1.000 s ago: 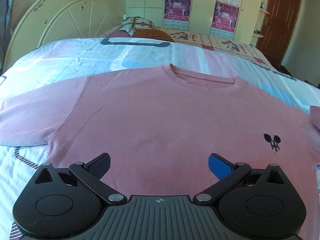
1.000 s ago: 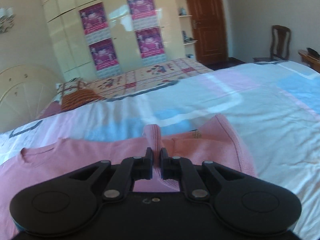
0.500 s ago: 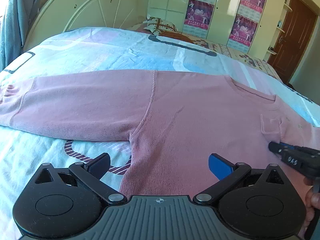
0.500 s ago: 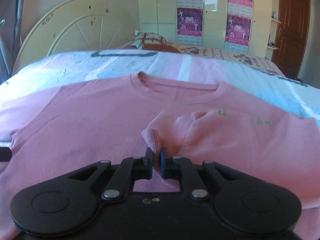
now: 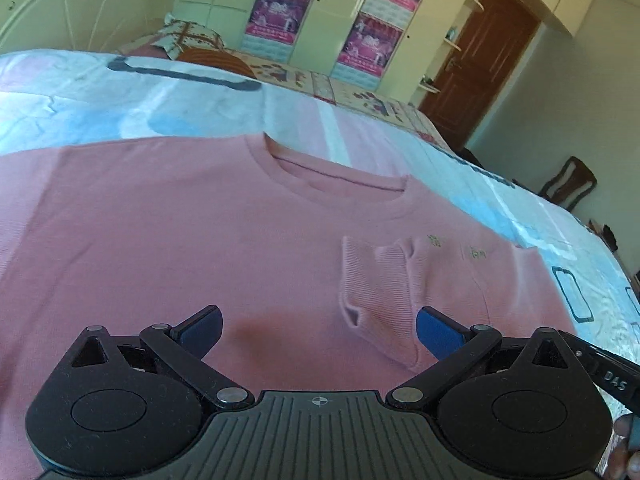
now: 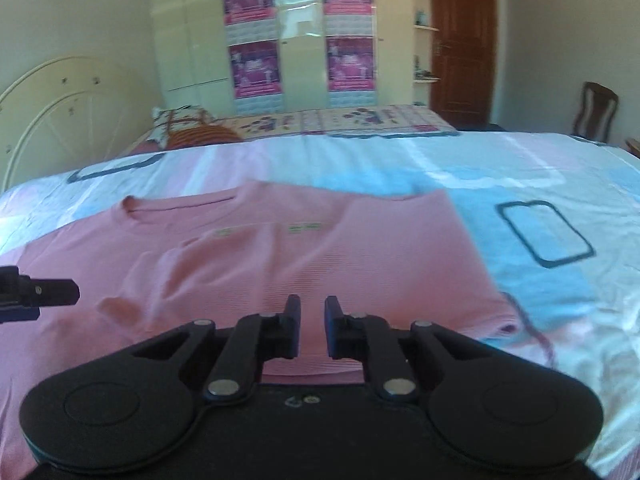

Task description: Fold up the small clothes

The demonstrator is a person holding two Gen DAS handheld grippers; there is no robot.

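A pink long-sleeved shirt lies flat on the bed, collar away from me; it also shows in the right wrist view. Its right sleeve is folded over onto the chest and lies loose there. My left gripper is open and empty just above the shirt's lower middle. My right gripper is open by a narrow gap and empty, above the shirt's right part. The left gripper's finger shows at the left edge of the right wrist view.
The bed sheet is light blue, pink and white with dark outlines. A headboard stands at the far left, a pillow behind the shirt. Wardrobes with posters, a door and a chair lie beyond.
My right gripper has let go of the sleeve cuff and drawn back to the right; the sleeve now lies on the chest. My left gripper has swung right, toward the shirt's middle.
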